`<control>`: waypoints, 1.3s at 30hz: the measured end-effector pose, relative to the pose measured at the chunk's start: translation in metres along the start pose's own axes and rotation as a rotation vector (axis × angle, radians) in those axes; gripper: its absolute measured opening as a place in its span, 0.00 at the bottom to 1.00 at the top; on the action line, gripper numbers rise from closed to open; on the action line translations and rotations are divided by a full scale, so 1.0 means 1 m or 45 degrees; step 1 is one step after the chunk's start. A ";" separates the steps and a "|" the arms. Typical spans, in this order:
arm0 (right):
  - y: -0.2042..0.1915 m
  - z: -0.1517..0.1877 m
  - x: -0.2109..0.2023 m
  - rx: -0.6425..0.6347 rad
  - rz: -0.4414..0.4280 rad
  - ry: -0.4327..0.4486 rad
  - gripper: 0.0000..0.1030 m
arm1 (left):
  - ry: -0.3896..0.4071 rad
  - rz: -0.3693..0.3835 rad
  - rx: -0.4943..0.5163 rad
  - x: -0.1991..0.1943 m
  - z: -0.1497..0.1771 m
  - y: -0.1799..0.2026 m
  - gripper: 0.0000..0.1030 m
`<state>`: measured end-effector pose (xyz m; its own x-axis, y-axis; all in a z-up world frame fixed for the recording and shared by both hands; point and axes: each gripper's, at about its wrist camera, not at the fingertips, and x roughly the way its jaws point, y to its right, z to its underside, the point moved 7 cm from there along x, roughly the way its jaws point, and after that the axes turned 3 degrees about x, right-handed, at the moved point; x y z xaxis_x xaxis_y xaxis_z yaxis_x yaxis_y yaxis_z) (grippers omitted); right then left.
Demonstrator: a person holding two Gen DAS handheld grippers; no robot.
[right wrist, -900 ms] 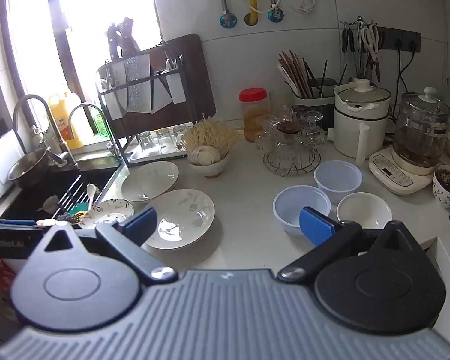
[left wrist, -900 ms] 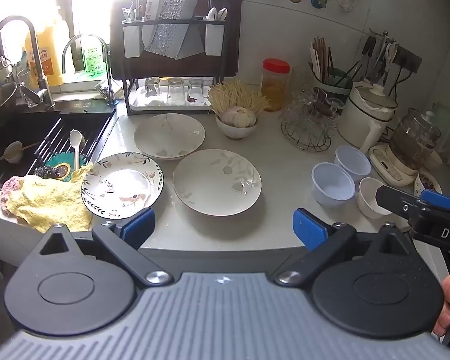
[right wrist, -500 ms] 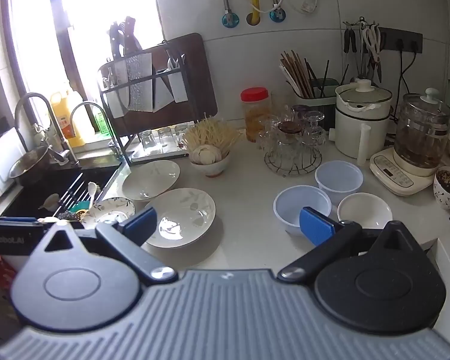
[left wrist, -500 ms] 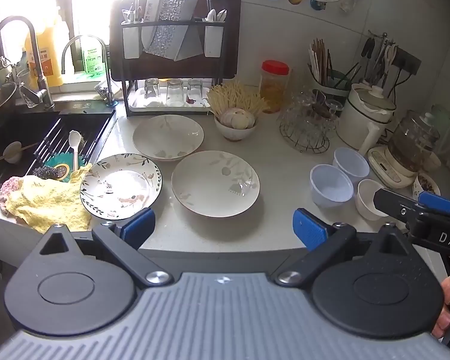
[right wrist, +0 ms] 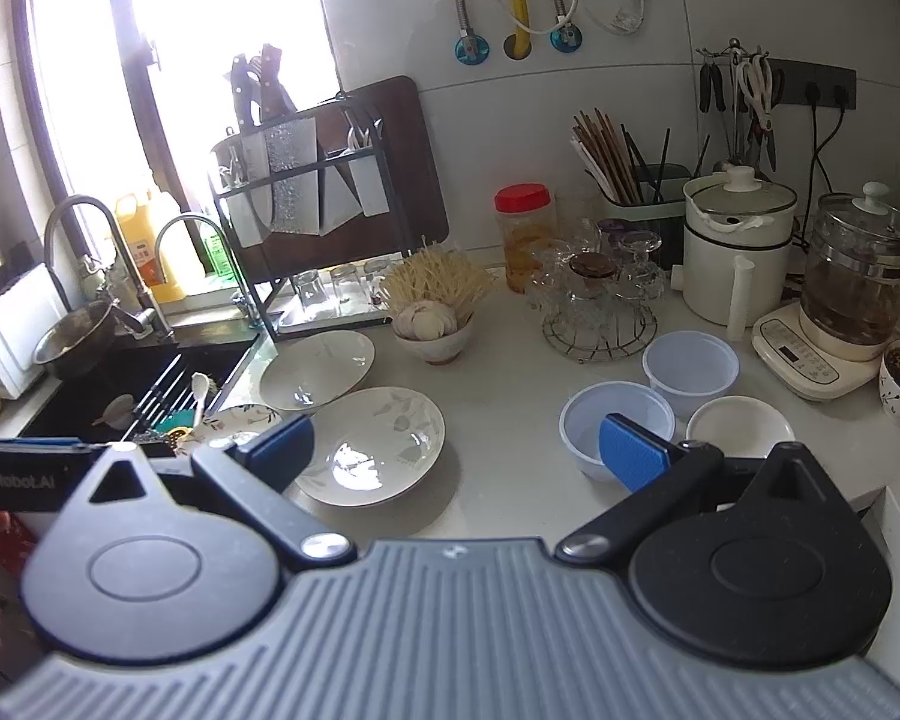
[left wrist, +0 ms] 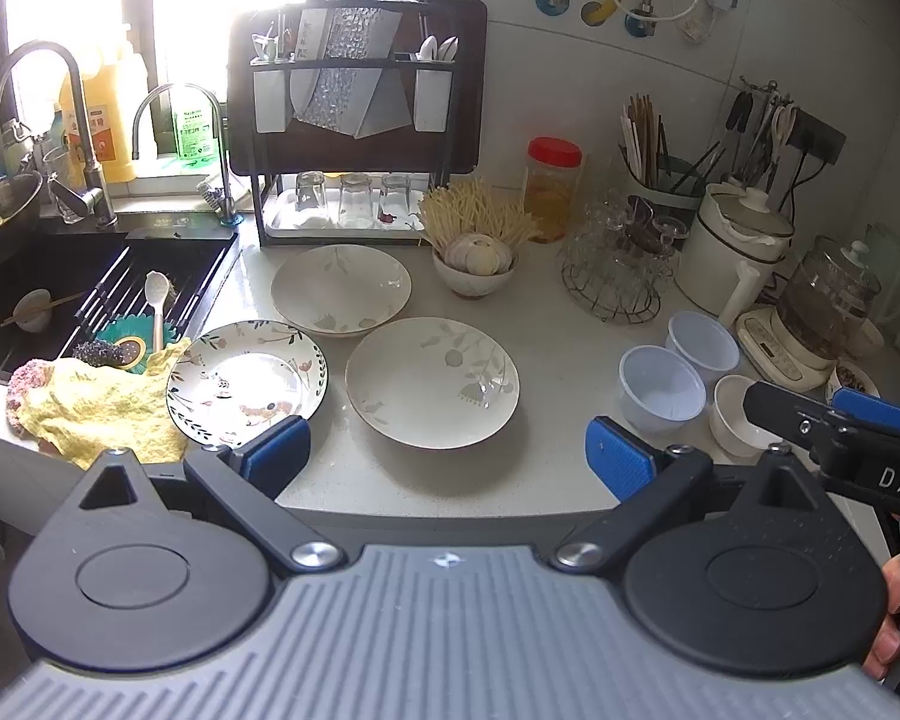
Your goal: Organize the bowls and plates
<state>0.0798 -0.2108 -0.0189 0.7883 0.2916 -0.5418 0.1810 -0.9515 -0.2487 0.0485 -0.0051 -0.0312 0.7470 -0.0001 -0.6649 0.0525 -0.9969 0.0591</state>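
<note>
Crowding pale countertop (left wrist: 546, 324): plates, bowls

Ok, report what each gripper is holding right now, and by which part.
Nothing is held. The left gripper and the right gripper both stand wide open above the counter's near edge, with no plate or bowl between their blue pads.

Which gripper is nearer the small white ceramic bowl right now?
Right. The right gripper hangs open just beside the small white ceramic bowl, holding nothing. The left gripper sits further off, open over the counter's front edge near the plates.
</note>
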 end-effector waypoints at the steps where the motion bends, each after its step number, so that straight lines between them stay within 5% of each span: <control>1: 0.000 0.000 0.000 0.000 -0.004 0.001 1.00 | 0.002 0.001 0.003 -0.001 0.000 0.000 0.97; 39: -0.001 -0.005 -0.001 0.010 -0.044 -0.001 1.00 | 0.011 0.012 0.021 -0.002 -0.005 0.000 0.97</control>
<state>0.0820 -0.2101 -0.0142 0.7812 0.3244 -0.5334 0.2037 -0.9401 -0.2735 0.0503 -0.0050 -0.0261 0.7530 -0.0092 -0.6579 0.0343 -0.9980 0.0533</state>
